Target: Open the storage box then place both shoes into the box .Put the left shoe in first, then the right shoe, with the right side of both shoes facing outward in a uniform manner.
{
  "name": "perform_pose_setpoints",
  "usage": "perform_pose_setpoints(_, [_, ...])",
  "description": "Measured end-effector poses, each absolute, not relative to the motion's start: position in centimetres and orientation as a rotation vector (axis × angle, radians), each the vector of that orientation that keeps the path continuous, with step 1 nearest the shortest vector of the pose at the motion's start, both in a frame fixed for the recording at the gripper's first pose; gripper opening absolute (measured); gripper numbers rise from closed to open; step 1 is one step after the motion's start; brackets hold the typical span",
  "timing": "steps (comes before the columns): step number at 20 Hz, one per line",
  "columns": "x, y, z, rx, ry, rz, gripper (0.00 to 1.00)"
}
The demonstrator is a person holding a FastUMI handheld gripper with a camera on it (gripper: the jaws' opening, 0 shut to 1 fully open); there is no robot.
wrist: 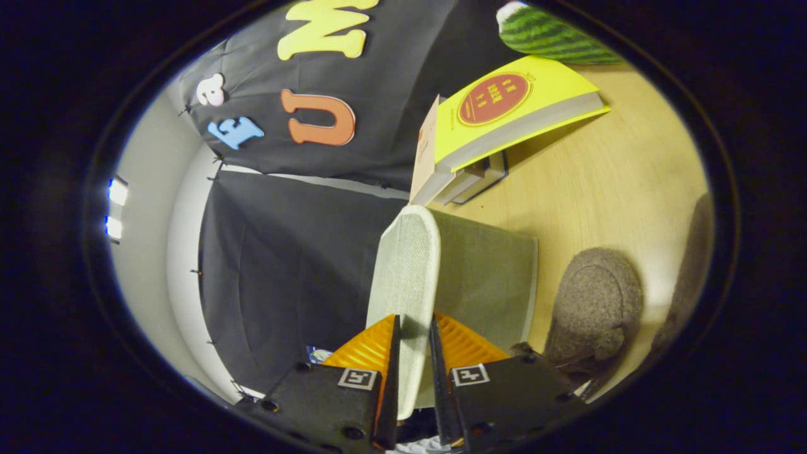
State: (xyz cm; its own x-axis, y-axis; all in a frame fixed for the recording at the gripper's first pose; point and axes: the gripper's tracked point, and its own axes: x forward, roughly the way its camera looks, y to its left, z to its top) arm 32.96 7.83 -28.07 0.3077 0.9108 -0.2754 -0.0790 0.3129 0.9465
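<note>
The pale wooden table (599, 189), smooth with a faint grain, carries everything here. Largest on it is the storage box (488, 277), a soft grey-green fabric cube; its lid (406, 277), a woven panel with a rounded corner, stands raised on edge and runs from the fingers toward twelve o'clock. The gripper (415, 353) is narrowed onto that lid, one finger on each face, so it appears to be pinching the panel and swinging it open. To do this well, I judge the lid should be carried on in an arc about its hinge until it rests back by itself, with a gentle pinch, since the cloth looks apt to flex and slip. At one o'clock beyond the box lies a stack of books (504, 126), the top one yellow and glossy, stiff-cornered. At three o'clock from the fingers sits a shoe (592, 309), a rounded, felt-like brown-grey slipper; a second shoe (690, 265) lies just past it, barely visible. A striped green plush (548, 34) is farthest.
</note>
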Motion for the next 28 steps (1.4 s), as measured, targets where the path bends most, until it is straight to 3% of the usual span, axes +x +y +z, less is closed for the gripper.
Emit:
perform_pose_setpoints(3, [32.7,7.6,-26.3,1.003,0.977,0.832,0.12])
perform_pose_setpoints(8, [32.4,7.9,-24.0,0.941,0.963,0.813,0.06])
perform_pose_setpoints(20, [32.0,14.0,-14.0,0.829,0.945,0.786,0.06])
perform_pose_setpoints(28, [31.5,21.8,-11.5,0.766,0.933,0.785,0.06])
